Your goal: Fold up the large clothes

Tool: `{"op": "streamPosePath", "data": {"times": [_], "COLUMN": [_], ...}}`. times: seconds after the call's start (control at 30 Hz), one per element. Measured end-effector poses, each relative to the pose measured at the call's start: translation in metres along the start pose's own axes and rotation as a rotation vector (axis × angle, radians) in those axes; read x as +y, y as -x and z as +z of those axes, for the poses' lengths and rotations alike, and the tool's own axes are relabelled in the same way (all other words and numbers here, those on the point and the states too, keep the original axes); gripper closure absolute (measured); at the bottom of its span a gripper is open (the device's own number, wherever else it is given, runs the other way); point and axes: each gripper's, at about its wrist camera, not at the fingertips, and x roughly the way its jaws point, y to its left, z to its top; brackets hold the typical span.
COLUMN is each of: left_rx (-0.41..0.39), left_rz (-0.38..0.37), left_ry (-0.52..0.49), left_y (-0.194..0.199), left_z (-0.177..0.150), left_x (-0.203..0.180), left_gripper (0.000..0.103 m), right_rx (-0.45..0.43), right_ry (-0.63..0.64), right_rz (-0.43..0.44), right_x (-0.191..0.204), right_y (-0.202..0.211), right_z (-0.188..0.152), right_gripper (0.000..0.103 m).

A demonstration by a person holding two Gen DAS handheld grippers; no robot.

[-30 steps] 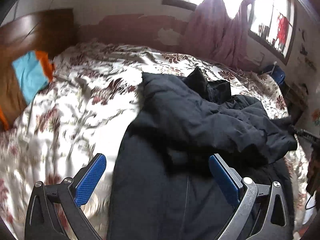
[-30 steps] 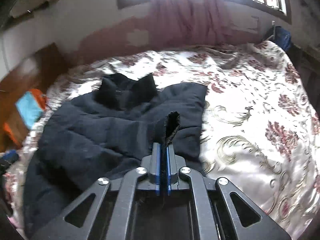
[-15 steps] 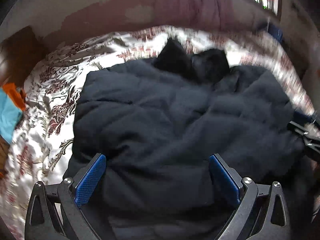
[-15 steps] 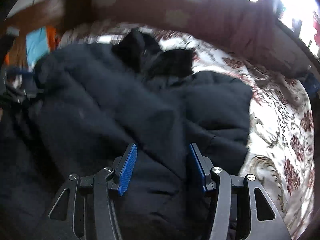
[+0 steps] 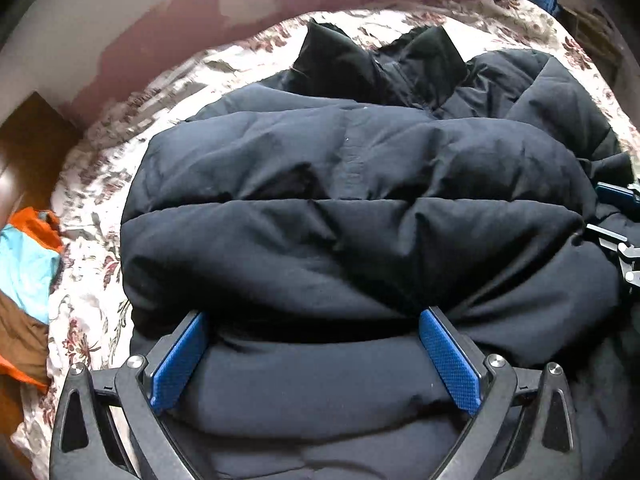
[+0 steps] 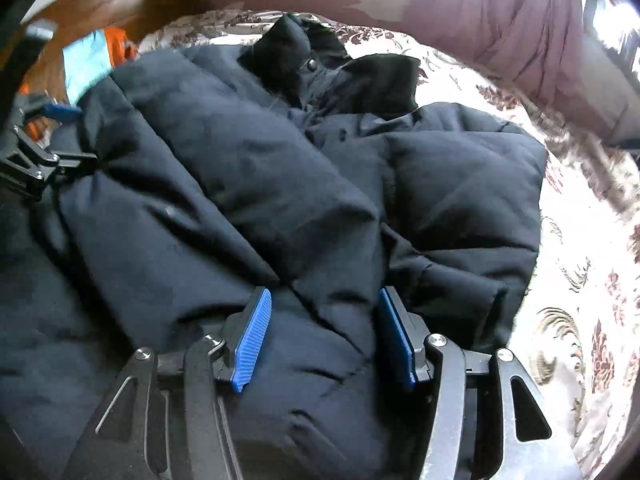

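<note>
A large dark navy padded jacket (image 5: 340, 200) lies on the bed, one padded side folded across its body, its black collar (image 5: 332, 56) at the far end. My left gripper (image 5: 314, 316) is open wide just above the near fold, pads clear of the cloth. In the right wrist view the same jacket (image 6: 240, 184) fills the frame. My right gripper (image 6: 324, 292) stands open over a ridge of fabric that runs between its fingers without being pinched. Each gripper shows at the edge of the other's view: the right gripper (image 5: 606, 212) and the left gripper (image 6: 76, 136).
A floral bedspread (image 5: 92, 184) covers the bed around the jacket and spreads bare to the right (image 6: 580, 240). A teal and orange cloth (image 5: 24, 264) lies by the wooden headboard (image 6: 120, 0). A pink curtain (image 6: 520, 32) hangs at the far wall.
My right gripper has opened and let go of the jacket edge it pinched. Both grippers have come down and tilted over the jacket, whose side now lies folded across its body.
</note>
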Motion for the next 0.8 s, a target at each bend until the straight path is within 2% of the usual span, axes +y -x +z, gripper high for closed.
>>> {"op": "streamPosePath", "data": {"times": [0.07, 0.17, 0.3, 0.4, 0.5, 0.6, 0.73, 0.8], "left_rx": [0.010, -0.033, -0.071, -0.114, -0.177, -0.210, -0.283, -0.290], "left_rz": [-0.063, -0.114, -0.154, -0.165, -0.175, -0.141, -0.064, -0.044], "left_ry": [0.016, 0.095, 0.271, 0.388, 0.471, 0.475, 0.410, 0.376], "left_y": [0.011, 0.026, 0.022, 0.006, -0.014, -0.034, -0.055, -0.065], "left_z": [0.009, 0.030, 0.075, 0.115, 0.146, 0.173, 0.198, 0.206], "left_x": [0.012, 0.035, 0.066, 0.080, 0.082, 0.070, 0.053, 0.049], "left_gripper": [0.000, 0.000, 0.000, 0.000, 0.000, 0.000, 0.001, 0.009], "right_rx": [-0.010, -0.033, -0.076, -0.125, -0.178, -0.197, -0.163, -0.147], "right_ry": [-0.060, -0.148, -0.267, -0.407, -0.463, -0.458, -0.456, -0.467], "right_rz": [0.048, 0.026, 0.017, 0.046, 0.045, 0.003, -0.036, -0.037], "right_x": [-0.018, -0.045, -0.074, -0.095, -0.099, -0.092, -0.093, -0.099], "right_y": [0.014, 0.025, 0.017, -0.008, -0.037, -0.065, -0.102, -0.116], "right_z": [0.010, 0.034, 0.071, 0.112, 0.146, 0.174, 0.191, 0.201], "right_gripper": [0.048, 0.034, 0.034, 0.034, 0.034, 0.037, 0.054, 0.058]}}
